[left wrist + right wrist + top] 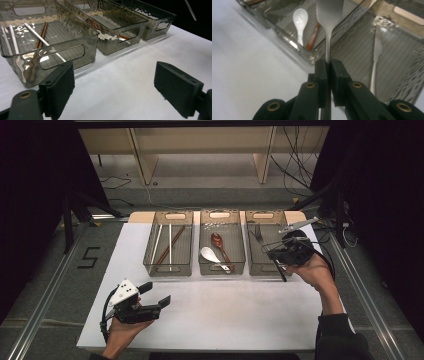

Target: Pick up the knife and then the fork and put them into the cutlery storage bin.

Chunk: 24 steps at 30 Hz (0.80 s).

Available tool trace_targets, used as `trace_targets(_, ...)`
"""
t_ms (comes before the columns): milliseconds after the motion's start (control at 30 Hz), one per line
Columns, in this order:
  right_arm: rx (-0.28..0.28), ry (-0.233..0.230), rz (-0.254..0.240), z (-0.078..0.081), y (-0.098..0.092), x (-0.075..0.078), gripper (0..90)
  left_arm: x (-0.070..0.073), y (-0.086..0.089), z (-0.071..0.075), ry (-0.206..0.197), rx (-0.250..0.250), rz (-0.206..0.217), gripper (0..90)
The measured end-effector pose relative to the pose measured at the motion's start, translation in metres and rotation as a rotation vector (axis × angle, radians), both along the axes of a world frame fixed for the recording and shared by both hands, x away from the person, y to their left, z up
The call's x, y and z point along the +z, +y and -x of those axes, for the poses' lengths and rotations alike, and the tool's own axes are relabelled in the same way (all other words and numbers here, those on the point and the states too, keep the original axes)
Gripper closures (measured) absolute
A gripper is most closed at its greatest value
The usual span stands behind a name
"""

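Observation:
Over the front right of the right-hand clear bin [252,265], my right gripper [287,239] is shut on the handle of a silver metal utensil [300,225]. In the right gripper view its jaws [328,62] press together on the thin handle, and the flat head [329,15] rises to the top edge. Another metal utensil [375,55] lies in that bin below. Low over the near left of the white table [225,310], my left gripper [157,293] stands open; its wide-apart jaws [115,75] hold nothing and face the bins.
Three clear bins stand in a row at the table's far side. The left bin [150,265] holds white and brown chopsticks [170,245]. In the middle bin [202,267] lie a white spoon [209,254] and a brown spoon [218,241]. Dark floor and cables surround the table.

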State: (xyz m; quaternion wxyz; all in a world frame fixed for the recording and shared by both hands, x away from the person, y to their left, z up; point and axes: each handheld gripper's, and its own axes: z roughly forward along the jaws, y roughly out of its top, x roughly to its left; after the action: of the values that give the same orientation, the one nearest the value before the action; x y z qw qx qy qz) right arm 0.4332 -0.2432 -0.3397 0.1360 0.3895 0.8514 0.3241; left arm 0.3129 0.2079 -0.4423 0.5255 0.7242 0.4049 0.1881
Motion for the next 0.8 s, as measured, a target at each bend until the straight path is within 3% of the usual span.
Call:
trace_targets(400,-0.098,-0.044,-0.035,-0.027,-0.007,0.011,84.7,0.0,0.0,0.0,-0.002,0.002,0.006,16.4)
trace_targets(800,-0.175,-0.044,-0.048,-0.055,-0.009,0.0,84.7,0.0,0.0,0.0,-0.001,0.001,0.004,16.4)
